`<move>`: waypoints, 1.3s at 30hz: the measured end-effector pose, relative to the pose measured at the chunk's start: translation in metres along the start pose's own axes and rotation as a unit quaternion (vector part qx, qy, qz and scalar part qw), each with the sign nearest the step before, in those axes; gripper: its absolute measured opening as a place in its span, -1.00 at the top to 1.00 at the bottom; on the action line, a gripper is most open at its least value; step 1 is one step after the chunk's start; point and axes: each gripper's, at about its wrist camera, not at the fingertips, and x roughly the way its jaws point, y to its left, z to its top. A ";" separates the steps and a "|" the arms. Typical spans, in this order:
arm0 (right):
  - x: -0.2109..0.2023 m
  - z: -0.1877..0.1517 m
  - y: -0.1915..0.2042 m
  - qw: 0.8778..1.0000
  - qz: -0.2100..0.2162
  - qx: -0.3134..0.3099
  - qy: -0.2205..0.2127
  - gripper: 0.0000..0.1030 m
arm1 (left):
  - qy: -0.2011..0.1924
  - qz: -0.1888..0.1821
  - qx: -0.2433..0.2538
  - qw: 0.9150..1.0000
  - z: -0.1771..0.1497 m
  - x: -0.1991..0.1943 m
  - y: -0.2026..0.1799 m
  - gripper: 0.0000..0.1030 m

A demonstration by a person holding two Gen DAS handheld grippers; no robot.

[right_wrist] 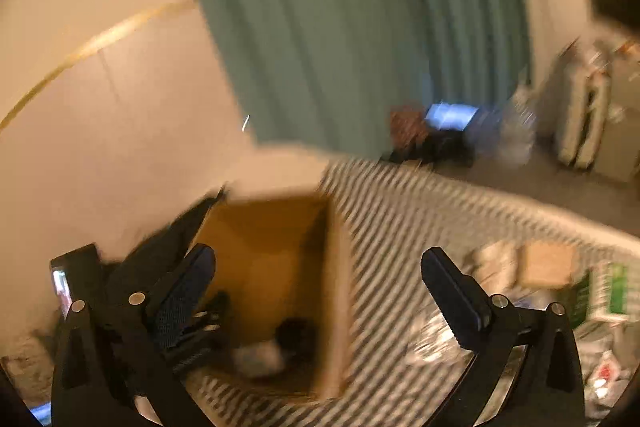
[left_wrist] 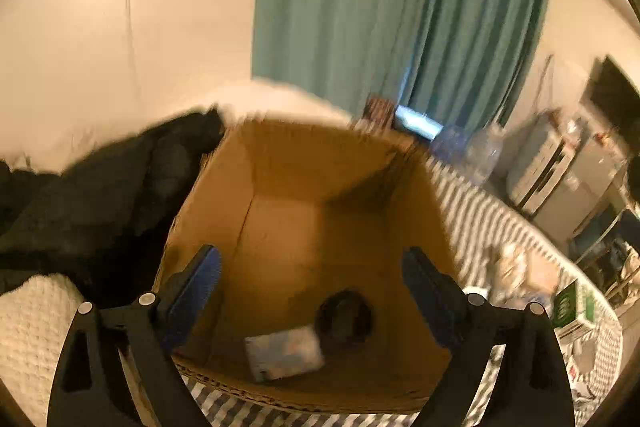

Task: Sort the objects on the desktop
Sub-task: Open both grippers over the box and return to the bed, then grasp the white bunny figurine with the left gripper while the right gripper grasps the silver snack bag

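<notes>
both tongs released over the open brown box

an open brown cardboard box stands on a grey-and-white striped cover. in the left wrist view it fills the middle of the frame. on its floor, near the front wall, lie a pale blue-white flat packet and a round black object, which touch or nearly touch; blur hides what they are.

the left gripper hangs above the box's front part with its blue-padded jaws spread wide and nothing between them. the two items lie below the gap, apart from the pads.

in the right wrist view the same box sits lower left, with the dark and the pale item low inside it. the right gripper is released too, jaws wide and empty, its gap over the box's right wall and the striped cover.

a black crumpled cloth lies against the box's left side. to the right on the cover, well apart from the box, sits a blurred heap of small things, among them a green-and-white carton and a tan square box. behind hangs a teal pleated curtain beside a cream wall.
</notes>
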 end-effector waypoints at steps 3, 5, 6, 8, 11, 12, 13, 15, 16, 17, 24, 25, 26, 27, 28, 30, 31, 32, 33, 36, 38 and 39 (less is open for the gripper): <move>-0.082 -0.004 -0.012 0.987 -0.039 -0.044 -0.149 -0.99 | -0.077 -0.007 0.001 0.997 0.010 -0.036 -0.015 -1.00; -0.120 -0.011 -0.018 0.969 -0.094 -0.079 -0.214 -0.99 | -0.128 -0.017 0.007 0.992 0.010 -0.064 -0.029 -1.00; -0.132 -0.013 -0.023 0.965 -0.125 -0.093 -0.212 -0.99 | -0.156 -0.027 0.010 0.987 0.008 -0.079 -0.037 -1.00; -0.142 -0.013 -0.039 0.970 -0.137 -0.094 -0.175 -0.99 | -0.192 -0.038 0.003 0.981 0.003 -0.097 -0.052 -1.00; -0.158 -0.022 -0.087 0.986 -0.126 -0.005 -0.111 -0.99 | -0.179 -0.077 0.020 0.981 -0.005 -0.103 -0.076 -1.00; -0.167 -0.027 -0.104 0.985 -0.131 0.030 -0.109 -1.00 | -0.161 -0.091 0.030 0.982 -0.008 -0.103 -0.086 -1.00; -0.179 -0.034 -0.123 0.981 -0.143 0.067 -0.112 -1.00 | -0.131 -0.110 0.046 0.984 -0.013 -0.100 -0.098 -1.00; -0.208 -0.050 -0.154 0.967 -0.180 0.116 -0.139 -0.99 | -0.108 -0.121 0.070 0.984 -0.021 -0.098 -0.118 -1.00; -0.221 -0.056 -0.167 0.963 -0.189 0.117 -0.153 -0.99 | -0.104 -0.121 0.083 0.984 -0.026 -0.097 -0.128 -1.00; -0.234 -0.063 -0.179 0.962 -0.188 0.103 -0.166 -0.99 | -0.101 -0.121 0.100 0.982 -0.032 -0.097 -0.139 -1.00; -0.255 -0.102 -0.252 0.959 -0.213 0.140 -0.124 -0.99 | -0.042 -0.104 0.159 0.981 -0.071 -0.082 -0.212 -1.00; -0.252 -0.106 -0.268 0.960 -0.194 0.172 -0.106 -0.99 | -0.030 -0.115 0.155 0.981 -0.078 -0.083 -0.221 -1.00; -0.246 -0.109 -0.278 0.960 -0.184 0.193 -0.084 -0.99 | -0.010 -0.135 0.148 0.980 -0.084 -0.079 -0.229 -1.00; -0.243 -0.112 -0.286 0.960 -0.185 0.202 -0.062 -0.99 | 0.010 -0.153 0.142 0.978 -0.091 -0.076 -0.238 -1.00; -0.233 -0.114 -0.291 0.958 -0.195 0.207 -0.034 -1.00 | 0.029 -0.165 0.137 0.976 -0.094 -0.071 -0.246 -1.00; -0.212 -0.118 -0.300 0.955 -0.211 0.209 0.022 -1.00 | 0.055 -0.171 0.133 0.975 -0.106 -0.059 -0.262 -1.00; -0.199 -0.122 -0.304 0.954 -0.210 0.209 0.051 -1.00 | 0.062 -0.170 0.137 0.974 -0.112 -0.054 -0.270 -1.00; -0.194 -0.128 -0.304 0.953 -0.208 0.209 0.064 -1.00 | 0.070 -0.167 0.147 0.972 -0.118 -0.047 -0.279 -1.00; -0.187 -0.134 -0.308 0.952 -0.210 0.207 0.075 -1.00 | 0.077 -0.163 0.161 0.970 -0.124 -0.043 -0.286 -1.00; -0.166 -0.149 -0.323 0.943 -0.226 0.218 0.112 -1.00 | 0.074 -0.150 0.201 0.965 -0.139 -0.032 -0.301 -1.00; -0.156 -0.160 -0.343 0.934 -0.216 0.253 0.134 -0.99 | 0.074 -0.142 0.224 0.961 -0.146 -0.022 -0.310 -1.00; -0.150 -0.166 -0.356 0.926 -0.219 0.270 0.149 -0.99 | 0.077 -0.140 0.228 0.961 -0.148 -0.017 -0.313 -1.00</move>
